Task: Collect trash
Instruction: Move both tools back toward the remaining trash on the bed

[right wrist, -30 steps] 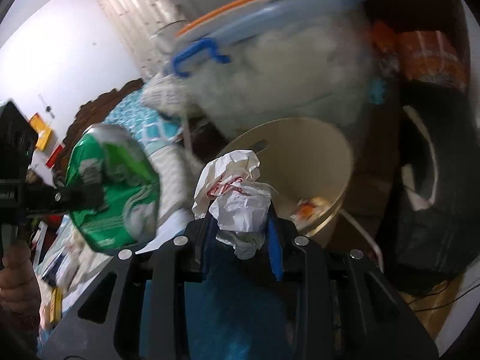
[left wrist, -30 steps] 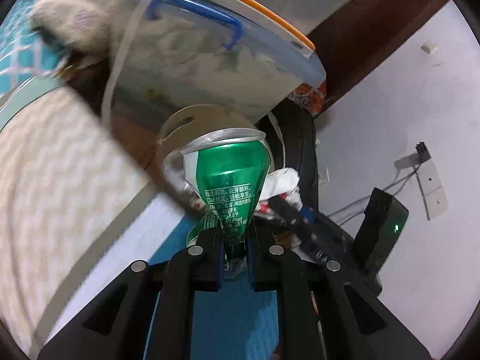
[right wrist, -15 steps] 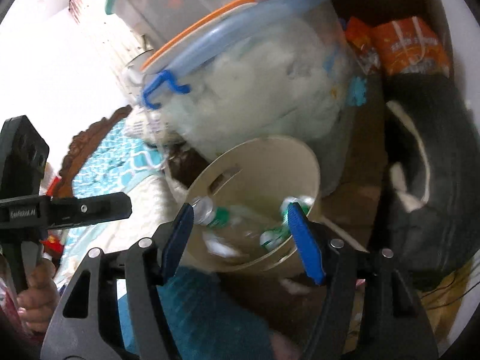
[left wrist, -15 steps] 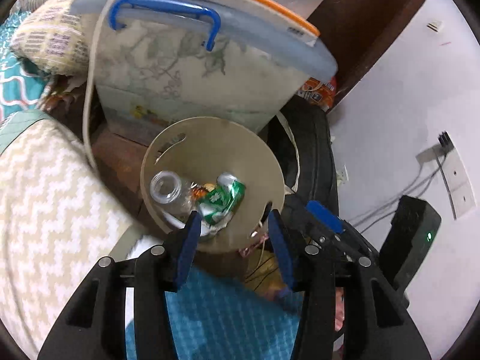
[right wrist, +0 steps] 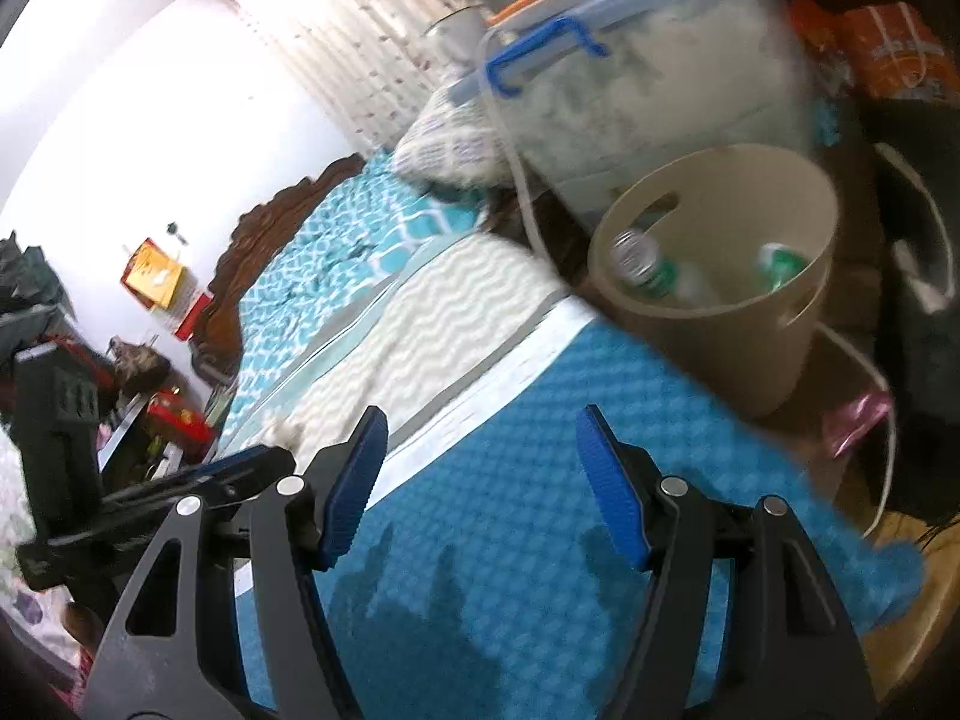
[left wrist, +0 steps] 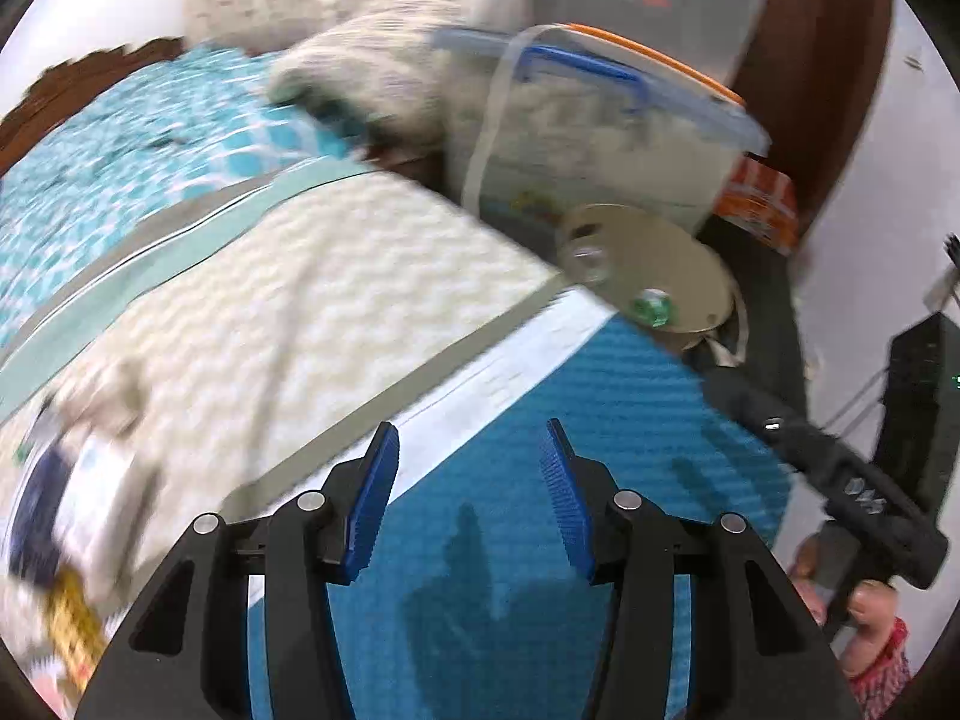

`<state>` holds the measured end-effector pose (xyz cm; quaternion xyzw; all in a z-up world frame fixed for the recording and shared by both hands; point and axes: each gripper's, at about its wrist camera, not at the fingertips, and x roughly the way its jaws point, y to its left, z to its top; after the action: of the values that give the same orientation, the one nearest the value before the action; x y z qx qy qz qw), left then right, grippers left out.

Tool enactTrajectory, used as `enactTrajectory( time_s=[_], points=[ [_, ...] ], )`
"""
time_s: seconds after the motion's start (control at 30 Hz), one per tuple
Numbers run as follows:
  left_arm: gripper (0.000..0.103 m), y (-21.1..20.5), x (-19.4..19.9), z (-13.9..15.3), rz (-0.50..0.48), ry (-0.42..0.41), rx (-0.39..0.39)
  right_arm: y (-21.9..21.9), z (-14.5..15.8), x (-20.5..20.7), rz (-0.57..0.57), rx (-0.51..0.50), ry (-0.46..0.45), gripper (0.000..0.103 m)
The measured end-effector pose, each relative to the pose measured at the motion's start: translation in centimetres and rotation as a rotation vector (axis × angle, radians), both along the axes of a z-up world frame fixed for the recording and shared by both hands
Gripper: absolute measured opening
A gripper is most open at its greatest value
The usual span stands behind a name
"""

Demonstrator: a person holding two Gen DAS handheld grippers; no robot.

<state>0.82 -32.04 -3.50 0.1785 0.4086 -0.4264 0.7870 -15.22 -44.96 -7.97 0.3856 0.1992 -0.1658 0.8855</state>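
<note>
A beige trash bin [right wrist: 726, 324] stands on the floor beside the bed. Inside it lie a clear plastic bottle [right wrist: 645, 267] and a crushed green can [right wrist: 780, 264]. The bin [left wrist: 678, 267] also shows in the left wrist view with the green can [left wrist: 653, 307] inside. My left gripper [left wrist: 468, 471] is open and empty above a blue textured mat [left wrist: 540, 480]. My right gripper [right wrist: 480, 468] is open and empty above the same mat [right wrist: 510, 510], pulled back from the bin. The right gripper's body [left wrist: 840, 480] shows at the right of the left view.
A clear storage box with a blue handle [right wrist: 630, 84] stands behind the bin. A black bag [right wrist: 918, 300] is to its right. The bed has a cream quilt [left wrist: 270, 312] and a teal patterned cover [right wrist: 324, 258]. Blurred items [left wrist: 66, 516] lie on the bed at left.
Both grippers let go of their trash over the bin: the green can and the crumpled paper dropped in. Both then pulled back over the blue mat and swung left, still open.
</note>
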Motion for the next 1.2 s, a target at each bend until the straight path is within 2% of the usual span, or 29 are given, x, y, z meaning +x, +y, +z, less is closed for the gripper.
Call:
enactTrajectory(
  time_s=[0.27,0.43,0.6,0.8,1.2],
  points=[
    [0.046,9.9,0.4,0.7,0.157,-0.046,-0.021,5.6,1.8,0.6,0.038,-0.039,0.002,0.067],
    [0.050,13.7,0.1,1.0,0.216,-0.089,-0.032,8.3,2.7,0.9,0.039,-0.043,0.001,0.068],
    [0.050,16.1,-0.5,1.5,0.264,-0.160,-0.031,10.9,3.1,1.5,0.048,-0.037,0.009,0.078],
    [0.051,18.8,-0.8,1.7,0.323,-0.222,-0.030,13.8,4.0,2.4,0.082,-0.059,0.019,0.079],
    [0.055,21.7,0.0,1.3,0.354,-0.207,-0.058,16.4,4.5,2.5,0.049,-0.085,0.034,0.080]
  ],
)
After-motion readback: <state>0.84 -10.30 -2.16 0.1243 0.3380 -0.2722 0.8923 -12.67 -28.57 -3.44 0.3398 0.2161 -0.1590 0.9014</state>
